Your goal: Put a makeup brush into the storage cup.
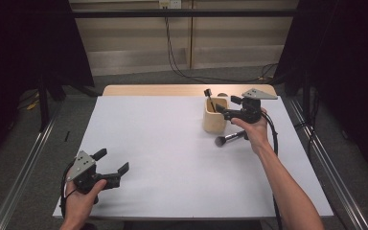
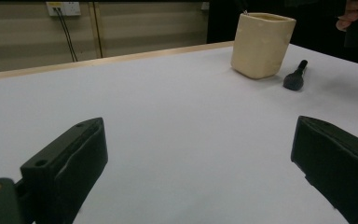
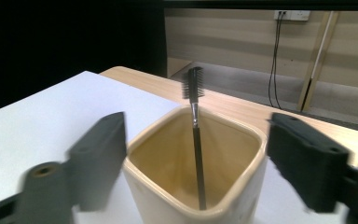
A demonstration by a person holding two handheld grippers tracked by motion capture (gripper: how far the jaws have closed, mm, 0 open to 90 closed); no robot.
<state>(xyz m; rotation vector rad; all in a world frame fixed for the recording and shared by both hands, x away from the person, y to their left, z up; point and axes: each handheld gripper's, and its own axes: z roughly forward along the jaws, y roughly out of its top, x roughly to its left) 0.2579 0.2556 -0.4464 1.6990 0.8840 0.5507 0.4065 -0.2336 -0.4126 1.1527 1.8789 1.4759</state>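
Note:
A cream square cup [image 1: 215, 115] stands on the white table [image 1: 172, 158] at the far right. A thin black spoolie brush [image 1: 209, 99] stands in it, leaning on the far wall. My right gripper [image 1: 226, 105] hovers by the cup's right rim. In the right gripper view its jaws [image 3: 196, 158] stand open on either side of the cup [image 3: 223, 122], apart from the brush [image 3: 196, 140]. A stubby black makeup brush [image 1: 230, 138] lies on the table just in front of the cup. My left gripper [image 1: 111, 160] rests open and empty at the near left, facing the cup [image 2: 262, 45] and the lying brush [image 2: 295, 77].
A bare wooden strip [image 1: 172, 90] runs along the table's far edge. Black cables [image 1: 182, 72] trail on the floor behind it, below a wall socket [image 1: 169, 4]. Metal rails [image 1: 24, 167] flank both sides of the table.

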